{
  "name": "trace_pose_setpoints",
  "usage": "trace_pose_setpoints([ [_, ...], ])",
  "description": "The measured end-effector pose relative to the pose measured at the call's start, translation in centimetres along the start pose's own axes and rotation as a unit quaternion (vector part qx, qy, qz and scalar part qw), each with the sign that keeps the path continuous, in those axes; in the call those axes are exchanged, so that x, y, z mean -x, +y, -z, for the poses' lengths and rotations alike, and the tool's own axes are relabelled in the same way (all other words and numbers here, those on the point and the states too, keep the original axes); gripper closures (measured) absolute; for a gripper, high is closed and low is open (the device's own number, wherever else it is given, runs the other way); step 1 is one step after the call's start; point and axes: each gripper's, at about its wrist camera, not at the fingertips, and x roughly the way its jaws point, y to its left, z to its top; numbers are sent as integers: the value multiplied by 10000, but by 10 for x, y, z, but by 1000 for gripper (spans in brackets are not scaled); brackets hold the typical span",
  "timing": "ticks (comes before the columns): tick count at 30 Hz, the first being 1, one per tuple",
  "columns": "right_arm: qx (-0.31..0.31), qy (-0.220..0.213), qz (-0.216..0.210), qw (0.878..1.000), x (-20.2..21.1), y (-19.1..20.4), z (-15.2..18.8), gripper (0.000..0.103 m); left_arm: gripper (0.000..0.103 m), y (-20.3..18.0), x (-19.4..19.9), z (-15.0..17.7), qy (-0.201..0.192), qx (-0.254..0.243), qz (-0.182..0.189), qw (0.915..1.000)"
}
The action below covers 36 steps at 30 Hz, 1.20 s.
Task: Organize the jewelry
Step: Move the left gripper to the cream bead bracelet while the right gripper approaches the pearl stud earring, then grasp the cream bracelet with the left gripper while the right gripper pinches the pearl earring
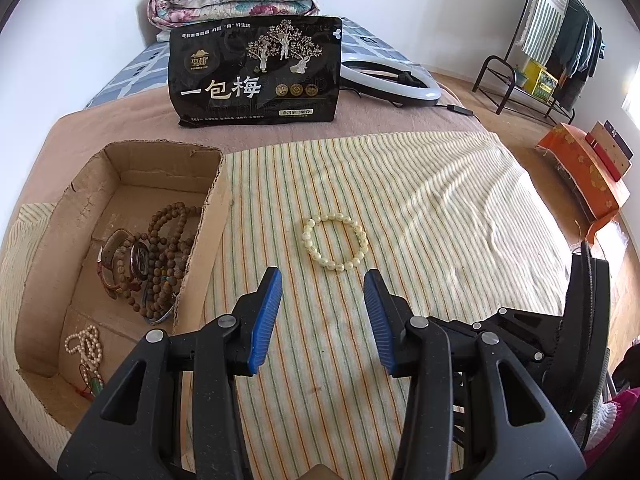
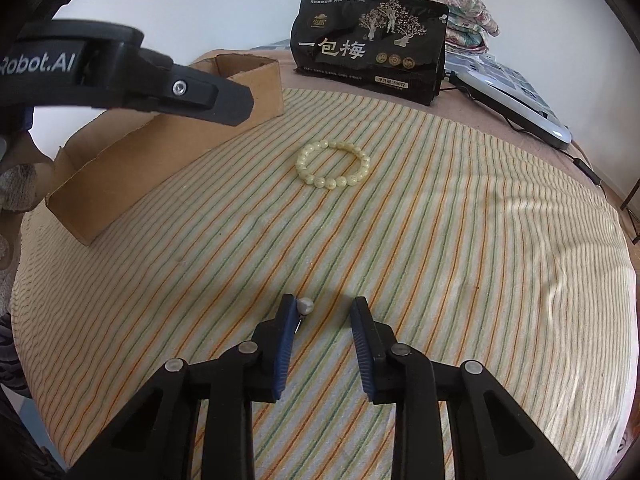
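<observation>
A black foil snack pouch (image 1: 258, 70) standing at the far edge of the striped cloth (image 1: 420, 220) carries large white characters "一包梅" above three gold medal seals and a small weight label too blurred to read; in the right wrist view the side of the left gripper (image 1: 322, 280) shows white lettering "Robot.AI", its start cut off. The pale cream beaded bracelet (image 1: 335, 243) lies flat on the cloth, just beyond the left gripper's spread blue pads (image 1: 266, 320) and to the right of the open brown cardboard box (image 1: 208, 216). Only the left wrist view looks into that box: brown wooden bead strands (image 1: 170, 256) heaped with a wristwatch (image 1: 138, 258), and a white pearl string (image 1: 86, 346) at the near end. Only the right wrist view shows a small pearl stud earring (image 2: 305, 306) touching the inner face of the right gripper's (image 2: 323, 308) left pad, the jaws apart and nothing pinched between them; the bracelet (image 2: 333, 164) lies well beyond it. A white ring light (image 1: 394, 80) lies right of the pouch
</observation>
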Motion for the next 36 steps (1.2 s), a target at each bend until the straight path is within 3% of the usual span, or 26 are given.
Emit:
trace_pose_setpoints([
  [8, -161, -4, 240, 9996, -1, -26, -3, 79, 59, -20, -31, 3, 303, -125, 151, 9993],
  [11, -287, 6, 363, 9989, -1, -42, -4, 79, 47, -26, -44, 2, 406, -111, 164, 9990],
  [14, -357, 4, 455, 9983, 0, -54, -2, 79, 46, -25, -56, -1, 497, 71, 199, 9985],
  [19, -412, -9, 429, 9982, 1, -62, 0, 79, 47, -17, -66, -11, 337, 341, 128, 9988],
  [24, -431, -21, 425, 9982, -1, -65, -2, 79, 47, -30, -74, -16, 279, -36, 158, 9995],
  [26, -467, -32, 409, 9981, -2, -67, -3, 79, 60, -37, -79, -15, 323, -199, 146, 9992],
  [33, -496, -47, 405, 9979, -3, -67, -3, 79, 71, -44, -101, -10, 457, -438, 133, 9979],
  [36, -462, -40, 430, 9980, -2, -67, -2, 79, 87, -45, -103, -10, 374, -499, 107, 9980],
])
